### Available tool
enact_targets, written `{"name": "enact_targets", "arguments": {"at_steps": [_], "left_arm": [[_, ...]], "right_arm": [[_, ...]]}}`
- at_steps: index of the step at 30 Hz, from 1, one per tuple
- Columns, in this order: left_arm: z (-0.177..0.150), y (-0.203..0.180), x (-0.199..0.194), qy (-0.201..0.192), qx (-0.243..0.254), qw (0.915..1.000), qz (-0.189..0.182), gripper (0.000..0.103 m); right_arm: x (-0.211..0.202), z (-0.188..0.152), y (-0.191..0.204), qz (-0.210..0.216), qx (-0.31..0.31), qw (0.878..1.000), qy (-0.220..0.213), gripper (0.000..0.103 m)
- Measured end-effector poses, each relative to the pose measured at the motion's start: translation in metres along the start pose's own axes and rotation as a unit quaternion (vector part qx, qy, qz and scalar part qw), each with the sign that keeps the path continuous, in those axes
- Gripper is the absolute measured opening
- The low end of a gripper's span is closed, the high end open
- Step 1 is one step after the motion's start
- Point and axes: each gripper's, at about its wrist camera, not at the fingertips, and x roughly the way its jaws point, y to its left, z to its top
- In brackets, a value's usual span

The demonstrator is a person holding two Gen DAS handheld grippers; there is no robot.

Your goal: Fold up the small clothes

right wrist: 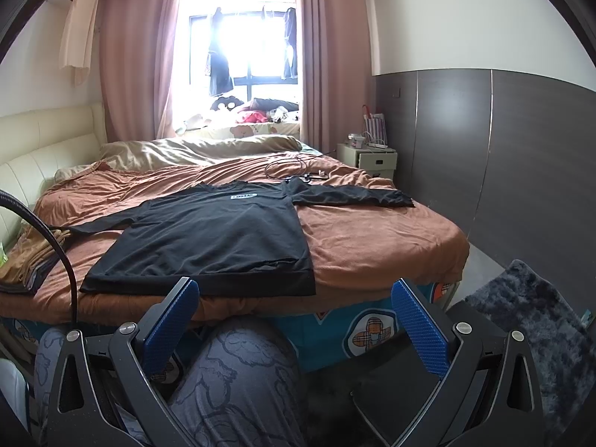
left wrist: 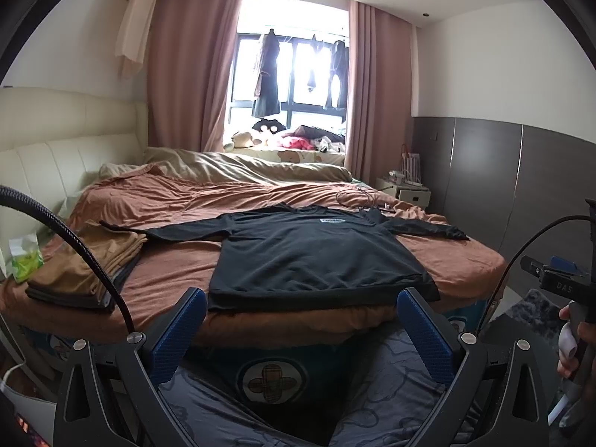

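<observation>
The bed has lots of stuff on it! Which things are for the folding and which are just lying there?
For the folding:
black shirt, spread flat
folded pile beside it
left gripper and right gripper, both open

Just lying about:
cables
green packet
rumpled blanket

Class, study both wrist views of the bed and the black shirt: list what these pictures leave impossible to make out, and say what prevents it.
- Label on the black long-sleeved shirt: too small to read in either view.
- Folded stack: left wrist view crosses it with a cable; right wrist view cuts it at the left edge, so the count is unclear.
- Clothes hanging at the window: glare hides detail.
- Right gripper: in the left wrist view, only part of it shows at the right edge.
</observation>
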Motion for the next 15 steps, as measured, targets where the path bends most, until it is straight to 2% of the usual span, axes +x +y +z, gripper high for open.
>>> {"name": "enact_targets", "arguments": {"at_steps": [15], "left_arm": [[0.001,0.0039,0.0023,-0.002,-0.007,1.0,0.0,0.103]], "right_arm": [[0.0017,0.001,-0.0013,-0.003,-0.001,1.0,0.001,0.103]]}}
